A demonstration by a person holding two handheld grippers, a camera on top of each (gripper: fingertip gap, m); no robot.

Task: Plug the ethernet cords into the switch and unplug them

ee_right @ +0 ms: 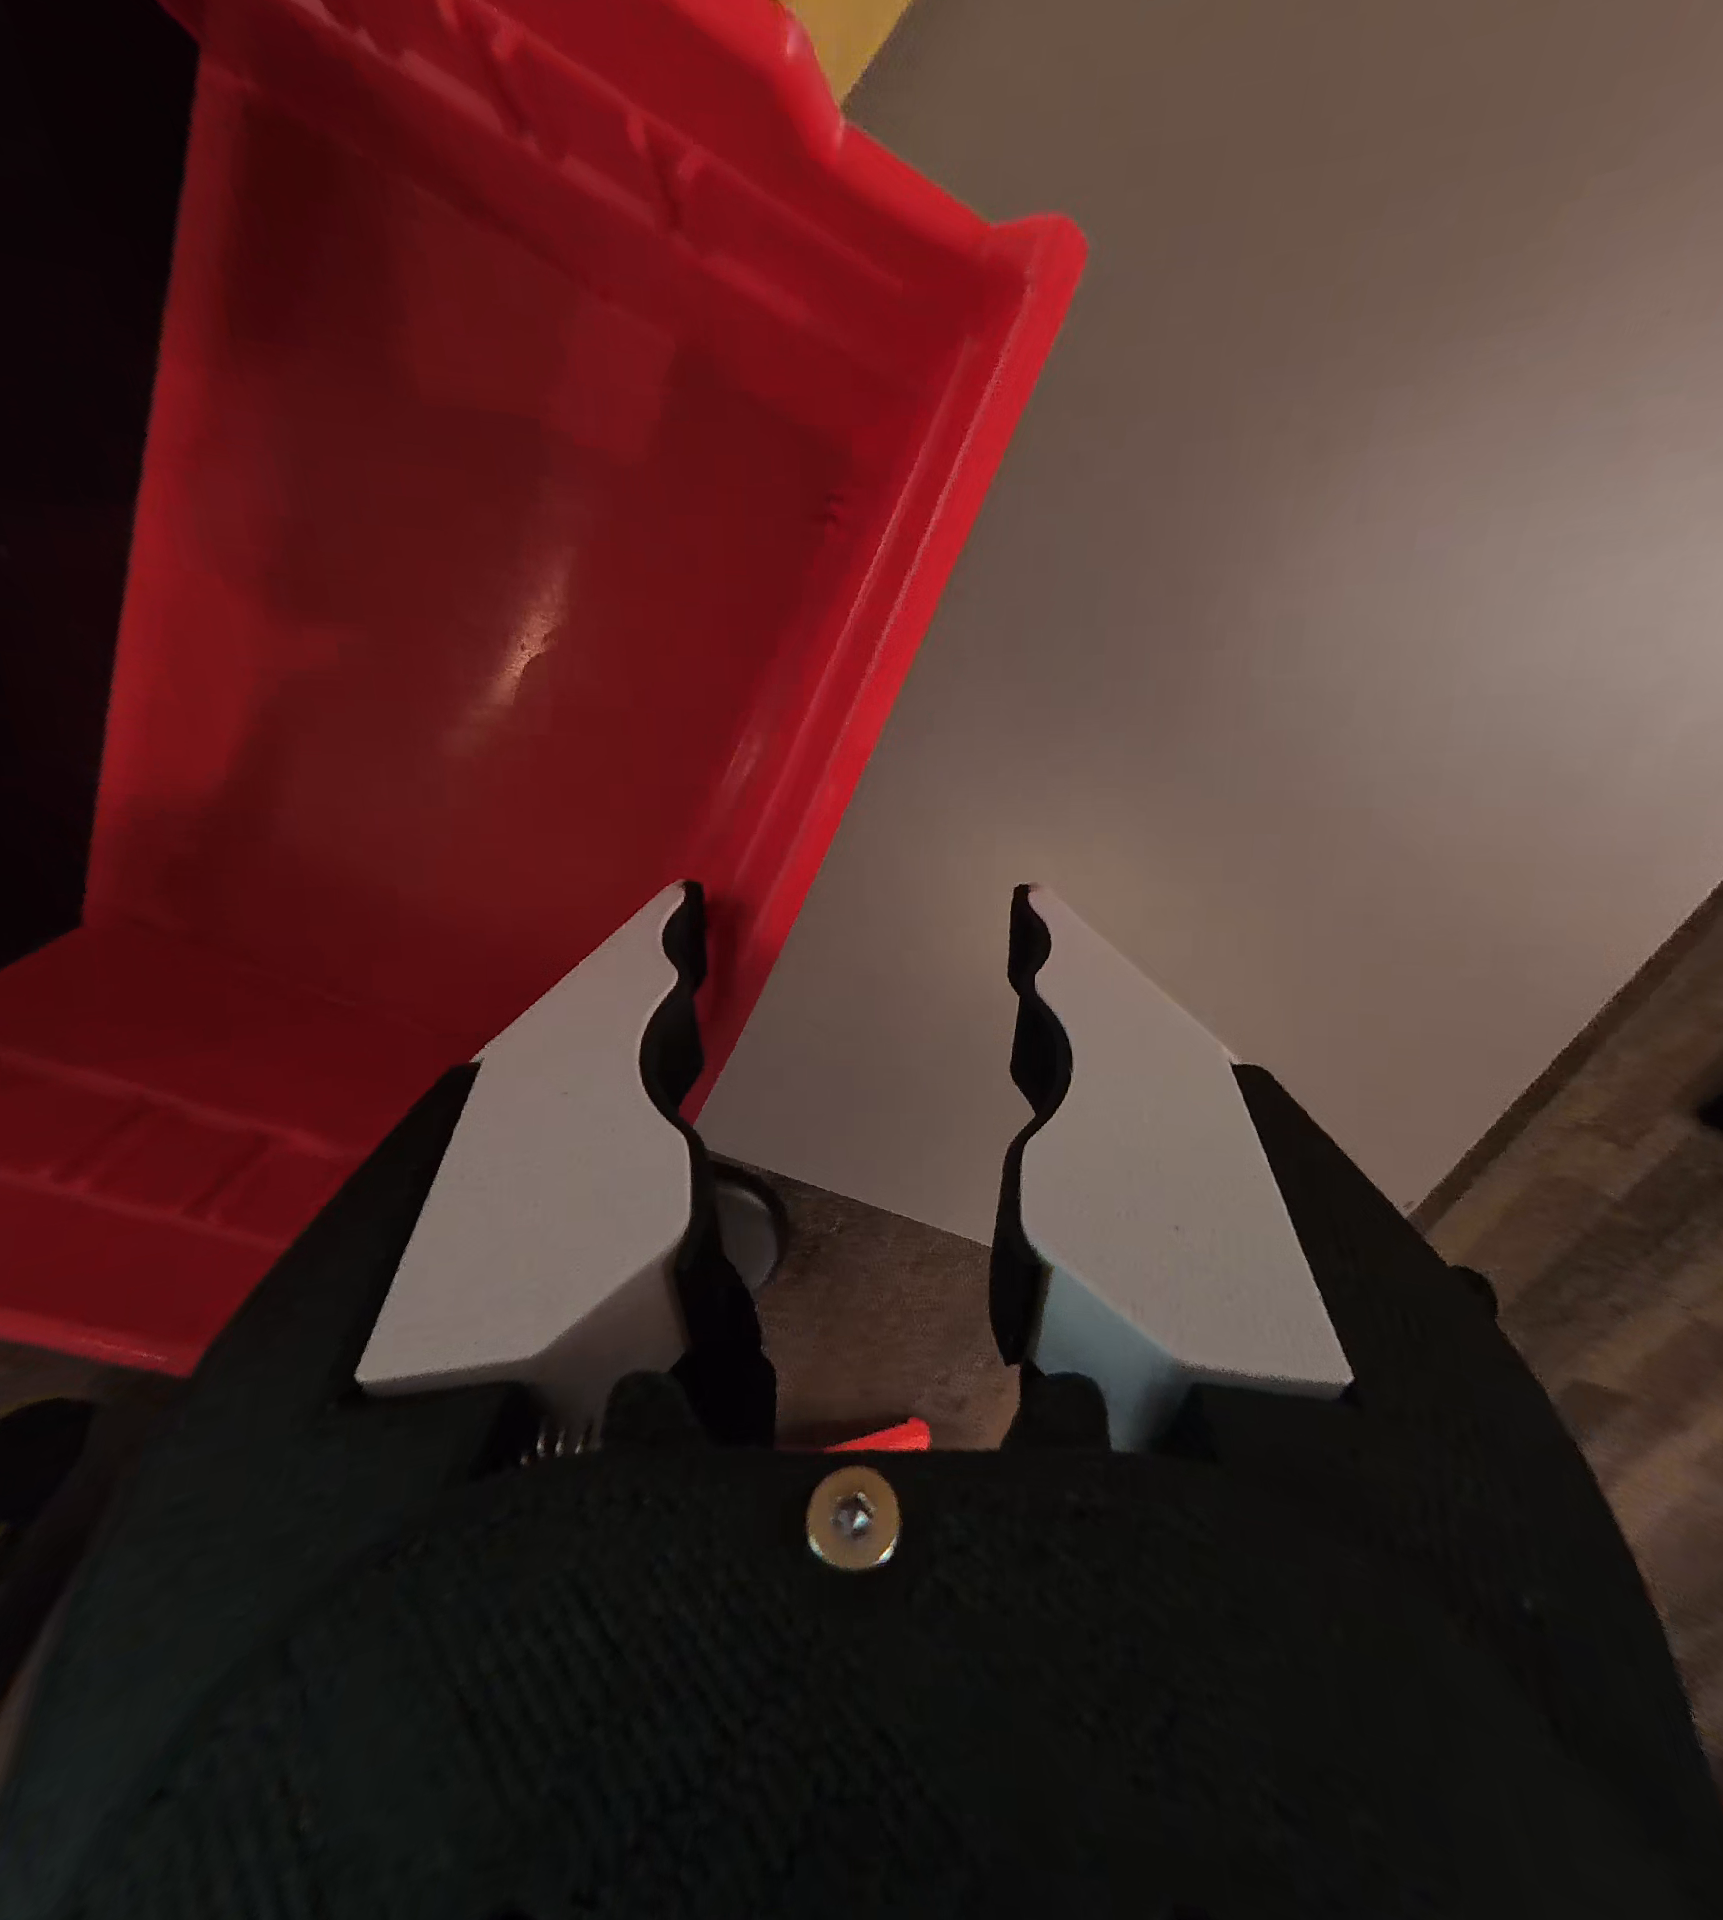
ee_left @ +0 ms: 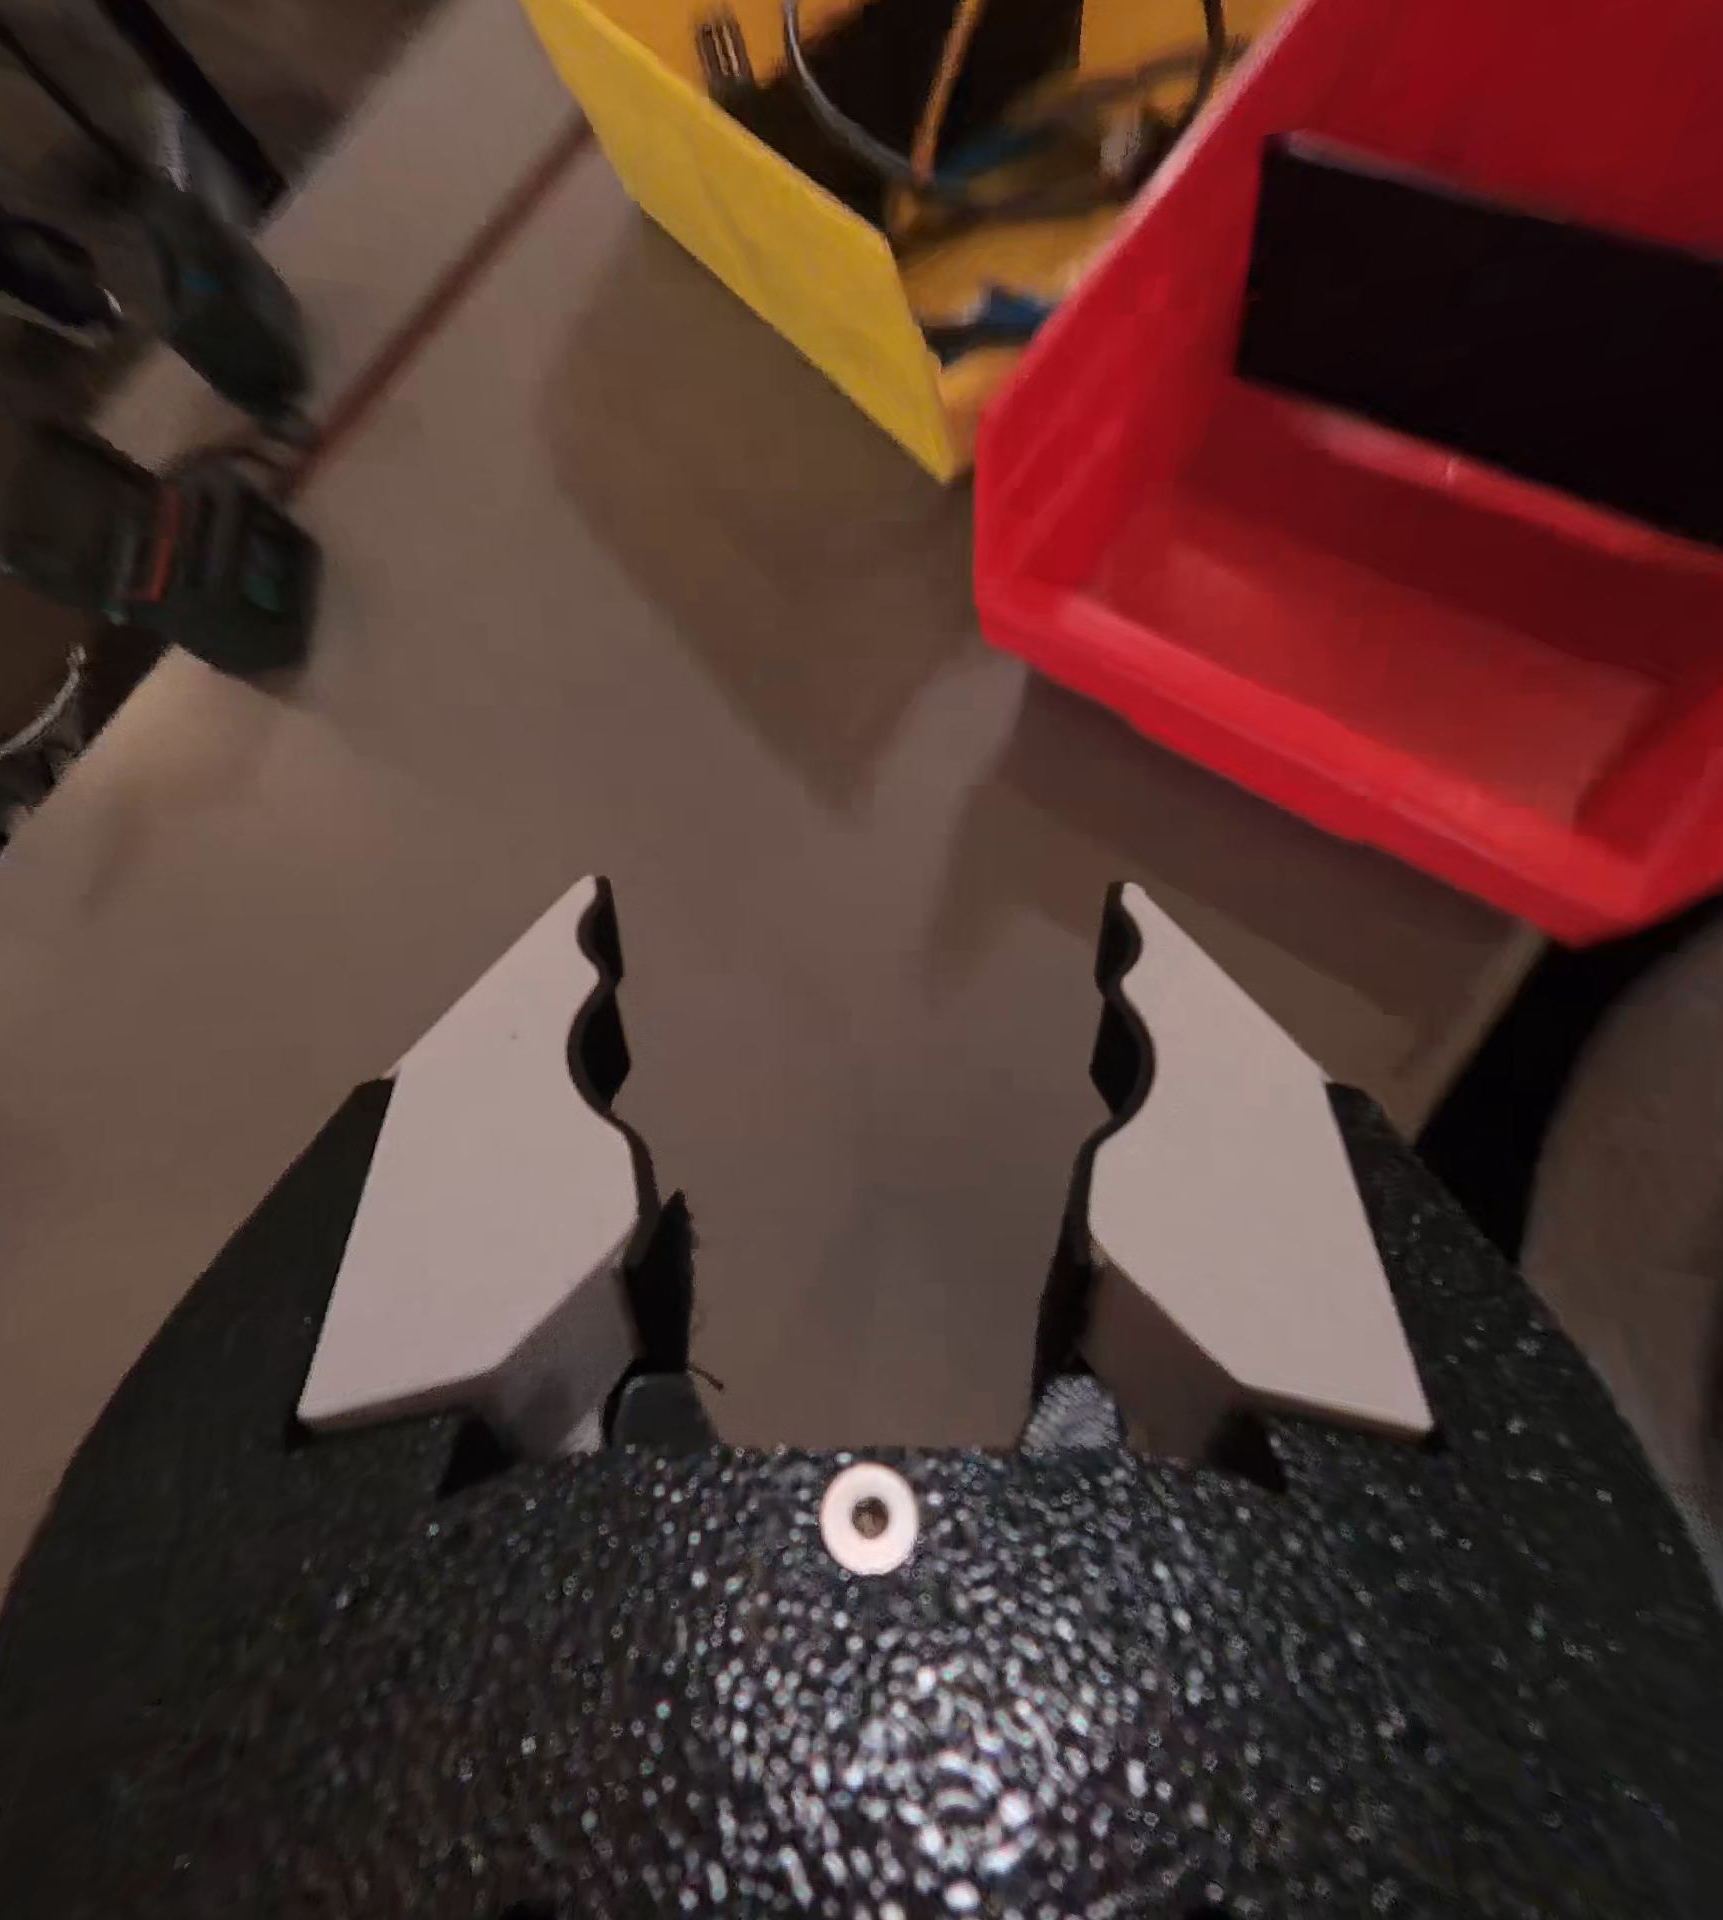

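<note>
In the left wrist view my left gripper (ee_left: 857,894) is open and empty above the bare tabletop. A red bin (ee_left: 1356,707) stands ahead to the right, with a flat black box (ee_left: 1543,343) leaning inside it, possibly the switch. A yellow bin (ee_left: 784,229) behind it holds tangled dark and blue cords (ee_left: 940,166). In the right wrist view my right gripper (ee_right: 857,894) is open and empty at the red bin's right rim (ee_right: 898,623). Its left finger overlaps the bin's corner in the image. The bin's visible inside is red and bare, with a dark mass at its left (ee_right: 15,520).
The table (ee_left: 545,675) is beige. Blurred dark tools or gear (ee_left: 171,540) lie past its left edge. The table's right edge and a wood-look floor (ee_right: 1615,1195) show in the right wrist view. A small round metal part (ee_right: 748,1216) sits between my right fingers, lower down. The grippers' ends are close to 45 centimeters from one another.
</note>
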